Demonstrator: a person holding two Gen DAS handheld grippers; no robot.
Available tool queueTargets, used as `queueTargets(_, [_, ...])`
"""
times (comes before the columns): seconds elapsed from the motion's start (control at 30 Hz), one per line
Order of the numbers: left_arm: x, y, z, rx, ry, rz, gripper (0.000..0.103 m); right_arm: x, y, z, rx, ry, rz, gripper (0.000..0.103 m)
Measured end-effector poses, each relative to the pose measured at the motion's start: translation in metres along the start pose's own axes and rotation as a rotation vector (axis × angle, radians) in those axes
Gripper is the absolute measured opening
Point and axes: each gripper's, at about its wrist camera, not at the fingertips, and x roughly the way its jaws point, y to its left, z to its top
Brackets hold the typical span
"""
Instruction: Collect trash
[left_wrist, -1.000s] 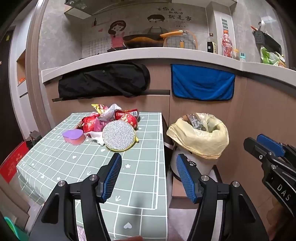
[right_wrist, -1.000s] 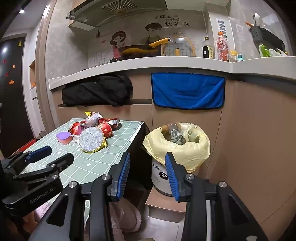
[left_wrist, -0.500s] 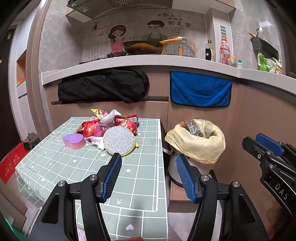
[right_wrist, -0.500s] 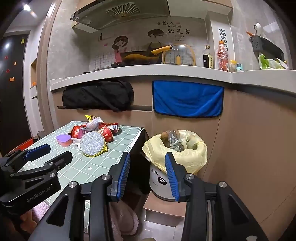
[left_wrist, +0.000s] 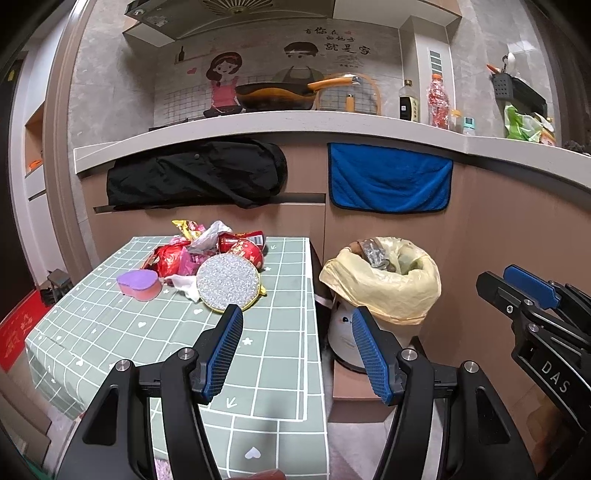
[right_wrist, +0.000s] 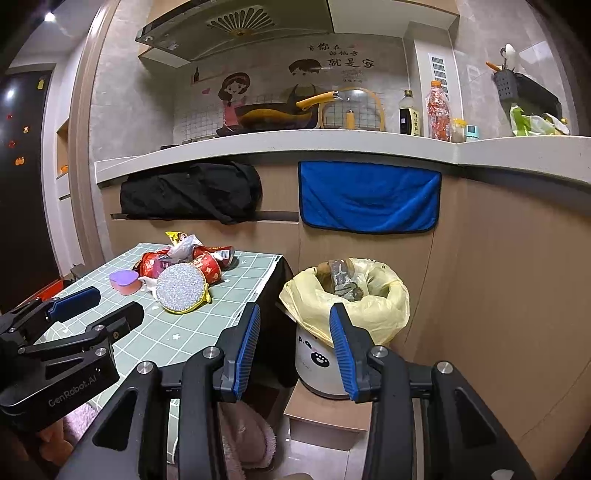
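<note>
A kitchen counter with a blue towel (left_wrist: 389, 181) and a black bag (left_wrist: 195, 173) hung on its front stands behind a low bench under a green checked cloth (left_wrist: 110, 325). The heap of red and gold crumpled wrappers (left_wrist: 207, 247) lies at the bench's far edge, with a round glittery silver pad (left_wrist: 228, 283) and a purple heart-shaped box (left_wrist: 138, 284) just in front. Off the bench's right edge stands a white bin lined with a yellow bag (left_wrist: 384, 291), already holding scraps.

Against a second ago, the heap is unmoved. The left gripper (left_wrist: 295, 354) and right gripper (right_wrist: 293, 347) both have fingers apart, holding nothing.

Only the right view shows a pink fluffy slipper (right_wrist: 247, 439) on the floor and the bin's paw print.
</note>
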Motion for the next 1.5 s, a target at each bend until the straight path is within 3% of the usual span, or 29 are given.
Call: queueTargets(1.5, [-0.0001, -0.0046, -0.0002, 0.007, -0.006, -0.001, 0.062, 0.0017, -0.0073, -0.0009, 0.011, 0.005, -0.001, 0.037])
